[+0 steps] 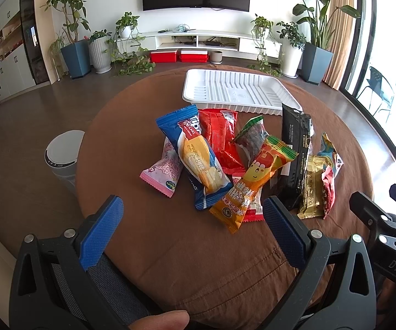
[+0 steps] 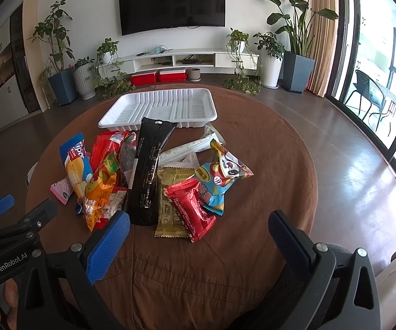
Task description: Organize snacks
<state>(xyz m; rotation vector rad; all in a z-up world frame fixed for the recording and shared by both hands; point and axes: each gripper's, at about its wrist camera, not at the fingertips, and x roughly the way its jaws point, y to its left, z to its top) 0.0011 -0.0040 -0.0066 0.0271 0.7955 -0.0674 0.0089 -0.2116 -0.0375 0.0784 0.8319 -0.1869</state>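
- Snacks (image 2: 148,176) piled on table (image 2: 198,261), tray (image 2: 110,118) empty.
- Packets looked light, crinkly, slippery; pinch flat sealed ends.
- Left hand-held gripper (image 1: 192,225) wide, right hand-held gripper (image 2: 198,233) wide, both empty.

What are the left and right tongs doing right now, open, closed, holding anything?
Left tongs: open, holding nothing, hovering short of the snack pile.
Right tongs: open, holding nothing.
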